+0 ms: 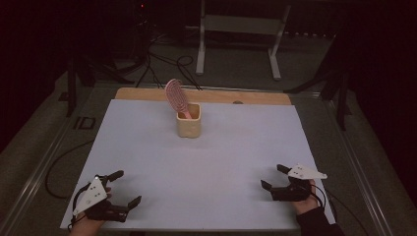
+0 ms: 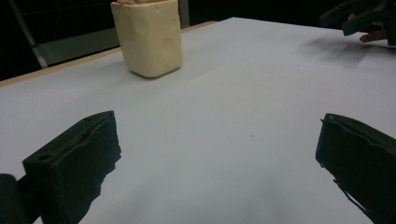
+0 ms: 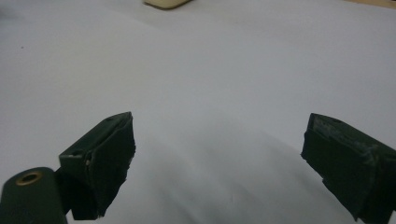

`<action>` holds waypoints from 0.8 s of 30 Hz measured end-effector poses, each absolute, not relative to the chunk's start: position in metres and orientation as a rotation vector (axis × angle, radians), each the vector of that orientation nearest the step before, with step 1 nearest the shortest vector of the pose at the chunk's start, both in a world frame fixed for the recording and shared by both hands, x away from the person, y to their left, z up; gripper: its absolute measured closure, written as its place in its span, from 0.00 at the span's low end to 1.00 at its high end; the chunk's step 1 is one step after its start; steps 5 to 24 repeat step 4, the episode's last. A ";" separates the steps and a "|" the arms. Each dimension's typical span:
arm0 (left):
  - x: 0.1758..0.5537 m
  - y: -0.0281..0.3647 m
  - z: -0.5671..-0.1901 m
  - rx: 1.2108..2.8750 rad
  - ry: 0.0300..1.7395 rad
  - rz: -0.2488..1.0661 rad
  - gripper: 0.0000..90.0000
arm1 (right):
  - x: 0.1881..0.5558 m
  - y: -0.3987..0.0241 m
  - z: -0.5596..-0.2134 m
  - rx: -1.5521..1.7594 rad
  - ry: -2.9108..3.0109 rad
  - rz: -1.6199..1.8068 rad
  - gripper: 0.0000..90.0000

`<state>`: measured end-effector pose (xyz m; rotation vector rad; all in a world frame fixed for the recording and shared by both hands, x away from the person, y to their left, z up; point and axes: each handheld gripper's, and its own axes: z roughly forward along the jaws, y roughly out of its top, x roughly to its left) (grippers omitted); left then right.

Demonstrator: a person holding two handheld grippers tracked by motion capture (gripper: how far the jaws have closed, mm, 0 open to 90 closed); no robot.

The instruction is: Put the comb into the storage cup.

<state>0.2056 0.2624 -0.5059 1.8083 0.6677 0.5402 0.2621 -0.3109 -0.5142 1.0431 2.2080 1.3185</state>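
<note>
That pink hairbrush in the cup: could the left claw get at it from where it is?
Probably yes: the left claw is open, and bare table lies between it and the pink hairbrush standing in the cup.

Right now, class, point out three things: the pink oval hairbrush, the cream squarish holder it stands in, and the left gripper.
Pink oval hairbrush (image 1: 175,95), high view, on its bristled head.
Cream squarish holder (image 2: 150,37), left gripper view, on its front wall.
Left gripper (image 1: 128,188), high view, midway between its open fingers.

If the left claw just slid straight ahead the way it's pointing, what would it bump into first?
Probably nothing on the white table: the left claw aims between the cream cup and the right claw, though depth is unclear.
</note>
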 end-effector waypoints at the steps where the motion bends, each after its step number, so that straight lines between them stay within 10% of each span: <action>1: 0.206 0.262 -0.506 1.808 0.667 0.541 0.00 | 0.262 -0.310 -0.514 1.039 2.211 1.314 0.10; 24: 0.206 0.262 -0.506 1.810 0.666 0.540 0.00 | 0.261 -0.310 -0.514 1.031 2.212 1.317 0.10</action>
